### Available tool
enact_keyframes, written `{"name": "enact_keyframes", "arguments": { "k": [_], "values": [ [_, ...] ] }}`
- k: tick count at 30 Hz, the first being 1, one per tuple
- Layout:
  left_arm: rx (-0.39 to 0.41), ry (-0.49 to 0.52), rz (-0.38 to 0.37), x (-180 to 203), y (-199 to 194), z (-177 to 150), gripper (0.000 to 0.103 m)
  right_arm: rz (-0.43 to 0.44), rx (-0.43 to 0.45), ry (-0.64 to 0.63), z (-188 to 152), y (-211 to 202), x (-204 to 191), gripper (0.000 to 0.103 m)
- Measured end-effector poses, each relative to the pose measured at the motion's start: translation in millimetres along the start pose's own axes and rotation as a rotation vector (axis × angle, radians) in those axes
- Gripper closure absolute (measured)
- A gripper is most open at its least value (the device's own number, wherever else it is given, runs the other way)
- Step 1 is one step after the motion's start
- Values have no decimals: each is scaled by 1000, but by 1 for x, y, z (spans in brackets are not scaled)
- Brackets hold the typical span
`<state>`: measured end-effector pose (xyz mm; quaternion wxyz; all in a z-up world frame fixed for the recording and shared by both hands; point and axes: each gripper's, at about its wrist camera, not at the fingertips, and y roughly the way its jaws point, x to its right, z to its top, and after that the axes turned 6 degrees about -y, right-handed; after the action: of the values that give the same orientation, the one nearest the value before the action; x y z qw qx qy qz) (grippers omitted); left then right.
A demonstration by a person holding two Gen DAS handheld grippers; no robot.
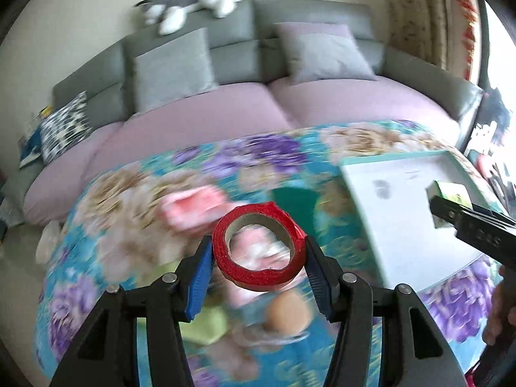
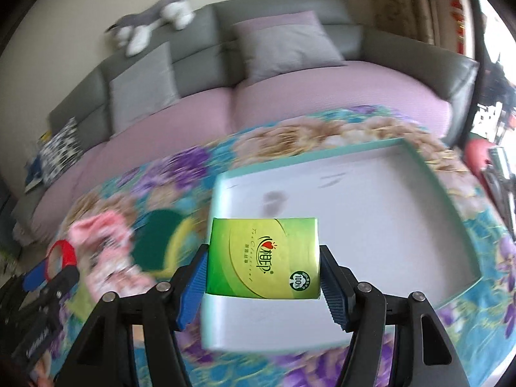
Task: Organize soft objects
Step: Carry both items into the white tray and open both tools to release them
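Two handheld grippers hang over a table covered with a bright floral cloth (image 1: 135,193) in teal, purple and beige. The cloth and everything lying on it are blurred.

The left gripper (image 1: 259,259) has its blue-padded jaws about half open and closed on a roll of red tape (image 1: 258,246), one pad pressed against each side of the ring. The roll is held in the air above the cloth, tilted so that you can see through its cardboard core.

The right gripper (image 2: 262,269) has its jaws about half open too, clamped on a green tissue pack (image 2: 262,258) with its printed face up. The pack hangs above the near left part of a shallow white tray (image 2: 387,225) with a mint-green rim, which sits on the right part of the table.

On the cloth to the left of the tray lie a pink patterned cloth (image 2: 106,251) and, just beside it, a dark green sponge (image 2: 158,242). A yellow-green cloth (image 1: 206,325) shows under the left gripper.

Beyond the table stands a grey sofa (image 1: 225,54) with lilac seat covers, two grey cushions (image 1: 174,67), a black-and-white patterned cushion (image 1: 64,125) at its left end, and a grey and white plush dog (image 1: 190,1) lying along the top of its back.
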<state>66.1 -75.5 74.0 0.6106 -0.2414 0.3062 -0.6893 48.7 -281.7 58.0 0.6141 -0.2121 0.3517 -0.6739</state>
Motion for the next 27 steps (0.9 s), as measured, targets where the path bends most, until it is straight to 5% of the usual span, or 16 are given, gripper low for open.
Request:
{"name": "enact_keyframes", "arguments": {
  "k": [13,27],
  "values": [
    [-43,63,-90,105,56,31,46,-75,-6,142,20,34,102,36],
    [-65,67,-118,154,97,43,46,-157,-39,154,11,62,127,36]
  ]
}}
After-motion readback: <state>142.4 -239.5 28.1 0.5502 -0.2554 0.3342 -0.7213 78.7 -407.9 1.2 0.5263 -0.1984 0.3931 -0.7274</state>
